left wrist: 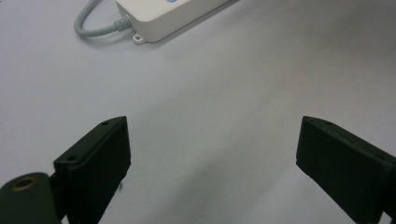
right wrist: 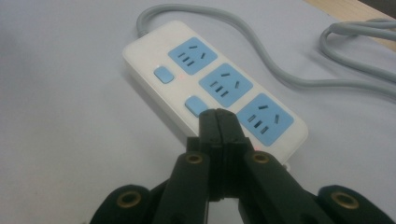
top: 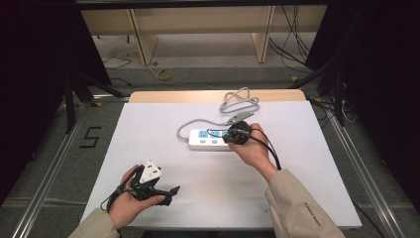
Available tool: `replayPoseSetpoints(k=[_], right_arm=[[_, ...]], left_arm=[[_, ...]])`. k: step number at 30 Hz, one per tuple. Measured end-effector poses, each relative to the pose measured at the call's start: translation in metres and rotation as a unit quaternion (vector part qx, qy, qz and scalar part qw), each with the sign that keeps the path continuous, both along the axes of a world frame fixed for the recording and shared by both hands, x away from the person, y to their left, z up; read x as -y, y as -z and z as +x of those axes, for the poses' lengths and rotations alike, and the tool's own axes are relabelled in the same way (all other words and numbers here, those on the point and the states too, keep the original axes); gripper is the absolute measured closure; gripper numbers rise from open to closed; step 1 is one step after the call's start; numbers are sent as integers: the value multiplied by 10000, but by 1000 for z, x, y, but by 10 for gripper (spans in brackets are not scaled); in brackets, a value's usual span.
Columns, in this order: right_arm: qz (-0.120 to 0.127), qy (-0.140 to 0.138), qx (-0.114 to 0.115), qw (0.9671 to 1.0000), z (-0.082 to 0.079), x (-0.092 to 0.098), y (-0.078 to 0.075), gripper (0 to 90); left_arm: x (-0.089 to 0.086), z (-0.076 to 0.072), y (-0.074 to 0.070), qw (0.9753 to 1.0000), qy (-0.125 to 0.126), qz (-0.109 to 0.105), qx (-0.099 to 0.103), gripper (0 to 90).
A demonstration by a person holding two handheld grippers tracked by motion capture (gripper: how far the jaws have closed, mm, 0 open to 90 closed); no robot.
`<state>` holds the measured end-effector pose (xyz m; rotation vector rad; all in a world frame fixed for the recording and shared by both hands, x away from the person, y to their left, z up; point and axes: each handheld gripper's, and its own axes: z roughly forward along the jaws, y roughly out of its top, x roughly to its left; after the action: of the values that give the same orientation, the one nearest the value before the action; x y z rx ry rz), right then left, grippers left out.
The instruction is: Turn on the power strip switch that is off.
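Note:
A white power strip (top: 204, 139) with three blue sockets lies a little beyond the middle of the white table top (top: 208, 173). Its grey cable (top: 240, 101) loops toward the far edge. My right gripper (top: 234, 135) is over the strip's right end. In the right gripper view this gripper (right wrist: 218, 116) is shut with nothing in it, its tips at the near edge of the power strip (right wrist: 219, 81) beside the middle blue button (right wrist: 195, 104). My left gripper (top: 172, 194) rests near the front left. It is open (left wrist: 212, 140) over bare table, well short of the power strip (left wrist: 159, 18).
A grey plug (top: 238, 117) lies just behind the strip, at the end of the coiled cable. A wooden edge (top: 173, 96) borders the table's far side. Beyond it are table legs and loose cables on the floor (top: 163, 74).

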<state>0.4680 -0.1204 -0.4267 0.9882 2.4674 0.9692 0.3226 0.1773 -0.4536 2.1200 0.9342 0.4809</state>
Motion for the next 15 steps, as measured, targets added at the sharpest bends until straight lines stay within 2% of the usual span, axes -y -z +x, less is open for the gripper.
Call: replayPoseSetpoints(k=[15], right_arm=[[-110, -8, -117, 9999, 10, -9, -1, 900]], left_arm=[[0, 0, 0, 10000, 17, 18, -5, 97]])
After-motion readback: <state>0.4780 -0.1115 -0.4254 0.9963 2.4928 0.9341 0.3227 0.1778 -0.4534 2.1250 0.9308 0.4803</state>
